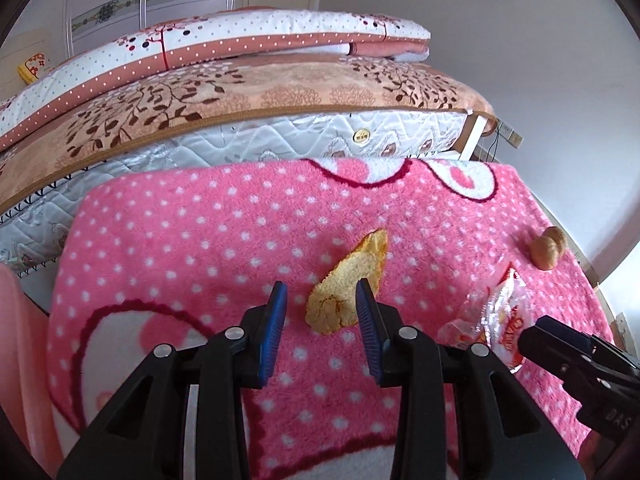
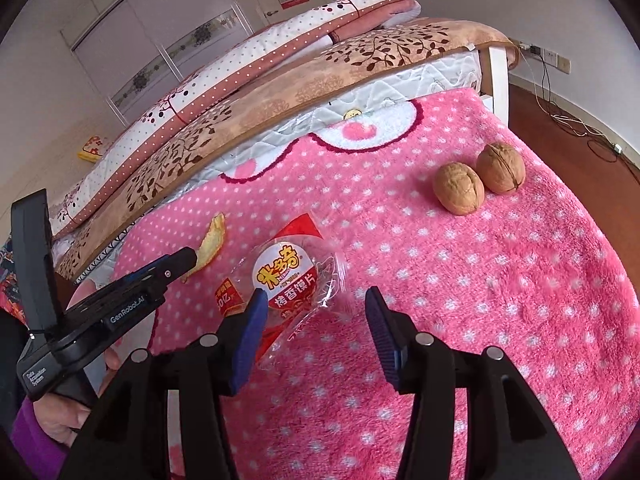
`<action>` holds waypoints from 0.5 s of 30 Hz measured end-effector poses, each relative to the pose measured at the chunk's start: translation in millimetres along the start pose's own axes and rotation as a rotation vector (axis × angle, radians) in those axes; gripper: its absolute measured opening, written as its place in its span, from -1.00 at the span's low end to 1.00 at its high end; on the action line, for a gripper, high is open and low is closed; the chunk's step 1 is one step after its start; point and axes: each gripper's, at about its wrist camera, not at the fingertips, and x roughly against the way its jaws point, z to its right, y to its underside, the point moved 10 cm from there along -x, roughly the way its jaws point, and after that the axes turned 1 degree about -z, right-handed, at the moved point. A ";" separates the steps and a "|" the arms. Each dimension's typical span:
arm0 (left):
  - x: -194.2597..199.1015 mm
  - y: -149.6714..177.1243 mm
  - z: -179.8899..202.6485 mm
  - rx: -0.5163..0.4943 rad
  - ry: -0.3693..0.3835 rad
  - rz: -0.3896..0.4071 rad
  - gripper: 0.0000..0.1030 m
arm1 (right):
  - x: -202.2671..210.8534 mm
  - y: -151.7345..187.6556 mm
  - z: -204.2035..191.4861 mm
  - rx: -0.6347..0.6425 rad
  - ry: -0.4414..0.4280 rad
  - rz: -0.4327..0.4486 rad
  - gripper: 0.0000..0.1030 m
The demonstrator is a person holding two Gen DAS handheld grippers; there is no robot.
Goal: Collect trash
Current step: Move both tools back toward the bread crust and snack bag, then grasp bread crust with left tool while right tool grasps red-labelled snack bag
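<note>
A yellow piece of fruit peel (image 1: 348, 280) lies on the pink dotted rug (image 1: 200, 240). My left gripper (image 1: 322, 300) is open, its blue pads on either side of the peel's near end. A clear snack wrapper with red and white print (image 2: 294, 280) lies to the right of the peel. My right gripper (image 2: 316, 312) is open just above the wrapper's near edge. The wrapper (image 1: 500, 320) and the right gripper's black body (image 1: 580, 364) show at the right of the left wrist view. The peel (image 2: 212, 240) and left gripper (image 2: 176, 264) show at the left of the right wrist view.
Two walnuts (image 2: 480, 180) lie on the rug to the far right, also seen in the left wrist view (image 1: 548, 248). A bed with a mattress (image 1: 280, 140) and folded quilts (image 1: 240, 40) borders the rug's far side. Brown floor with cables (image 2: 560, 112) lies beyond the rug at right.
</note>
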 end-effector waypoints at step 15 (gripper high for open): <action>20.5 14.3 11.2 0.001 -0.001 0.001 -0.68 | -8.9 6.8 -6.3 0.015 -0.053 -0.017 0.05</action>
